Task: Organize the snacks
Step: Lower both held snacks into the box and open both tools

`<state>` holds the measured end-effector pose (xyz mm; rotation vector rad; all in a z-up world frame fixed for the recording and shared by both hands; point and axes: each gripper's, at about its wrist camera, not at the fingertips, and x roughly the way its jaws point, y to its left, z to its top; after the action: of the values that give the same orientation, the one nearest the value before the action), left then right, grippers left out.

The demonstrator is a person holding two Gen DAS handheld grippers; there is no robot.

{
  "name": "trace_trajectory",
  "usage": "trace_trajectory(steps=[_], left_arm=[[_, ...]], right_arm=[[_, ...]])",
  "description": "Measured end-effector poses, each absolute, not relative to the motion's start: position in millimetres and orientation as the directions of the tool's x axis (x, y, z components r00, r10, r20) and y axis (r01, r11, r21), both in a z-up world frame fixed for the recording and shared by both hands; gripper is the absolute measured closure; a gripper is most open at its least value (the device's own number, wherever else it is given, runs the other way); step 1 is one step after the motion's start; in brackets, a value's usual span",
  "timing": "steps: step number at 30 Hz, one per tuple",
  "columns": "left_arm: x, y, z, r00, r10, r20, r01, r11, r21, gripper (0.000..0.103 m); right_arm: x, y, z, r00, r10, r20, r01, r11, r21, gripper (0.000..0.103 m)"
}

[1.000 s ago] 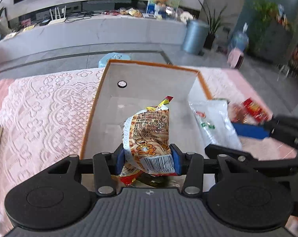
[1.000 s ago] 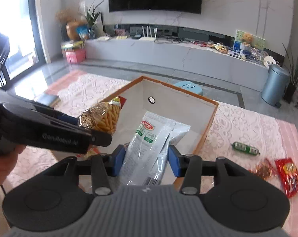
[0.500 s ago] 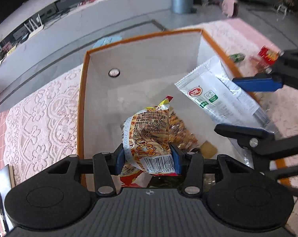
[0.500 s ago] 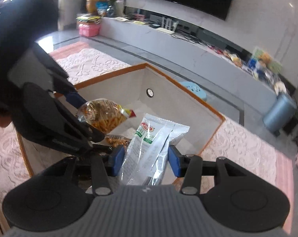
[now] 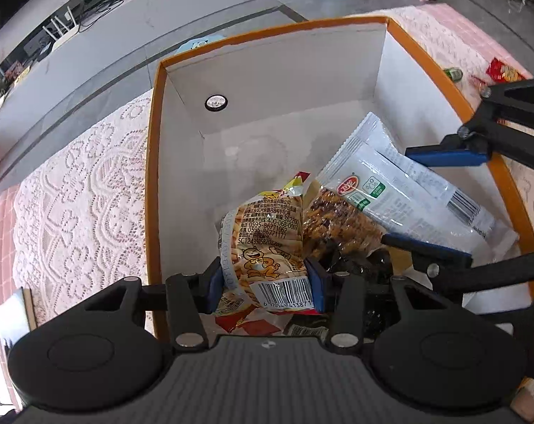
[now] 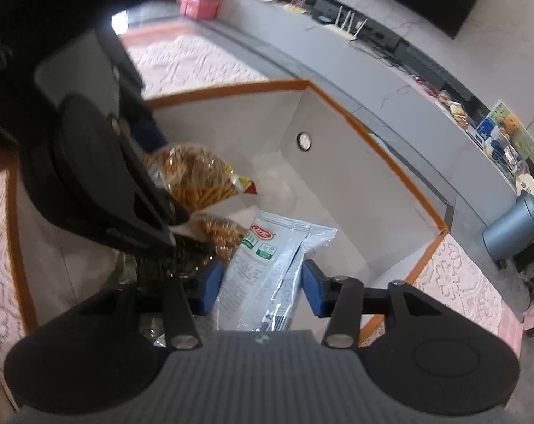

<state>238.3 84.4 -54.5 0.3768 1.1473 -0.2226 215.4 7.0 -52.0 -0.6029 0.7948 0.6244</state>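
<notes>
I hold both snacks low inside the orange-rimmed white cardboard box (image 5: 443, 81): my left gripper (image 5: 265, 279) clamps the orange crinkly snack-stick packet (image 5: 263, 236), my right gripper (image 6: 261, 291) pinches the white-green plastic pouch (image 6: 267, 265). Next, I judge: release both.

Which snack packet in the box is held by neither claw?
The clear packet of dark brown snacks, lying between the orange cartoon packet and the white packet, both clamped.

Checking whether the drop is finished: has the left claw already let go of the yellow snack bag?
No: the left claw has both blue pads pressed against the yellow snack bag, held inside the orange-rimmed box.
</notes>
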Motion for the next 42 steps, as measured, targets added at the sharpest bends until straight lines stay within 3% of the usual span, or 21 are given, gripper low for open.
trace_trajectory(steps=[22,29,42], left_arm=[[245,67,-76,0.371,0.126,-0.920,0.444,0.846,0.295,0.041],[239,65,-72,0.409,0.143,-0.901,0.428,0.842,0.328,0.025],[205,71,-27,0.542,0.070,-0.837,0.333,0.897,0.290,0.025]], right_arm=[[219,8,-57,0.531,0.211,-0.820,-0.723,0.619,-0.308,0.048],[214,3,-49,0.546,0.211,-0.811,-0.711,0.628,-0.316,0.041],[199,-8,-25,0.584,0.247,-0.773,-0.665,0.692,-0.281,0.038]])
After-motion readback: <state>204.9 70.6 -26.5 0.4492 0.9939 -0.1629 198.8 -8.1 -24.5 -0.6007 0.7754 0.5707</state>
